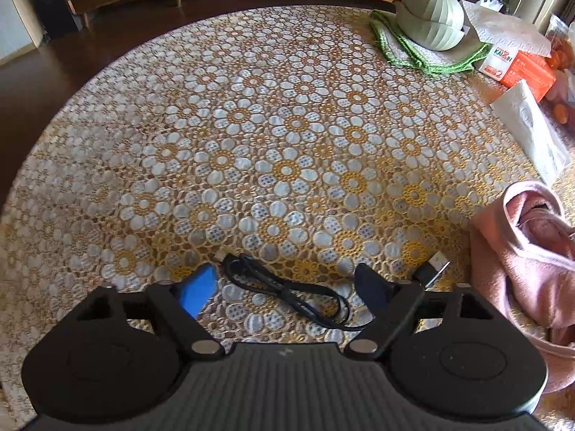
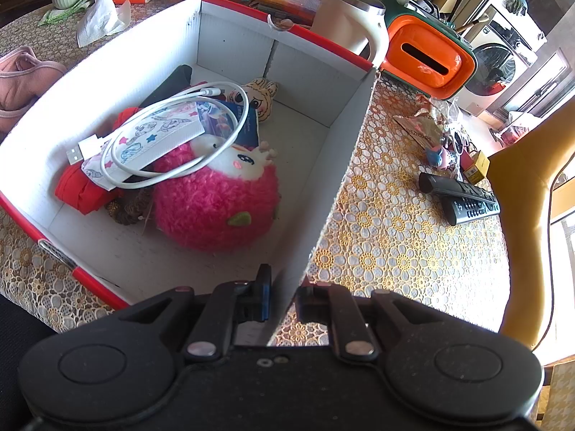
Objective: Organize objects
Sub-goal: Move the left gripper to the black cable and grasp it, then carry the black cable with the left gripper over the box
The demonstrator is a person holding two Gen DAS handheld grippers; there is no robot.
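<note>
Left wrist view: left gripper [image 1: 284, 283] fingers spread wide, pads touching nothing. Black USB cable [image 1: 287, 291] lies loosely coiled on table [image 1: 287, 125] between fingers; its plug end just beyond right finger. Pink cloth [image 1: 524, 258] further right of right finger.

Right wrist view: right gripper [image 2: 282, 298] fingers closed on side wall of white cardboard box [image 2: 323, 186], one finger inside, one outside. Inside box, ahead of inner finger: pink plush toy [image 2: 215, 204], white cable [image 2: 172, 136] coiled on top. Black remote [image 2: 460, 197] on table, well right of outer finger.
</note>
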